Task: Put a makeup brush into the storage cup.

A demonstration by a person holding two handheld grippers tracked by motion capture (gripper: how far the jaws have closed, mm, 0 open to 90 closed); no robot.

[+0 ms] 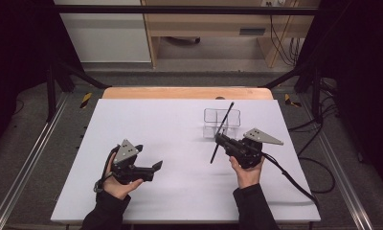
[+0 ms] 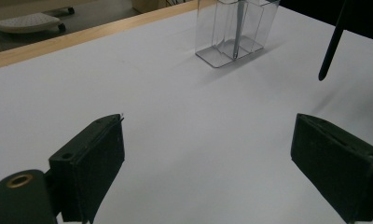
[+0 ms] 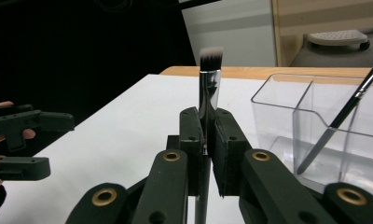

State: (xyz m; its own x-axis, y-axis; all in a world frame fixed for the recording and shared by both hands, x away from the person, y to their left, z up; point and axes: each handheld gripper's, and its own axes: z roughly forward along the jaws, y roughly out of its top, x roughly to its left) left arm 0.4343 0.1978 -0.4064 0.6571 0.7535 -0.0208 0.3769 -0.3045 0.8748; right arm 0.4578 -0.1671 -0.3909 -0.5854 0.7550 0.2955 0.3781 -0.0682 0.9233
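The left gripper [image 1: 157,166] lies low over the white table [image 1: 180,139] near its near-left part, held in the person's left hand [image 1: 117,184]; its two black jaws stand wide apart, and in the left gripper view bare white surface shows between them. Toward the right side of the table, the right gripper [image 1: 220,139] is held in the right hand [image 1: 247,173] with its jaws pressed together on the shaft of a makeup brush [image 3: 208,88]. In the right gripper view the brush rises upright from between the pads, its silver ferrule above them and its dark, white-tipped bristles at the top. In the high view the brush handle [image 1: 222,132] slants across the gripper, one end toward the table's middle and the other over the container. Just beyond this gripper, toward the far-right part of the table, stands a clear divided organizer [image 1: 221,122]; a thin dark brush [image 3: 344,114] leans inside one of its compartments. The wooden edge [image 1: 187,92] of the table runs along the far side.
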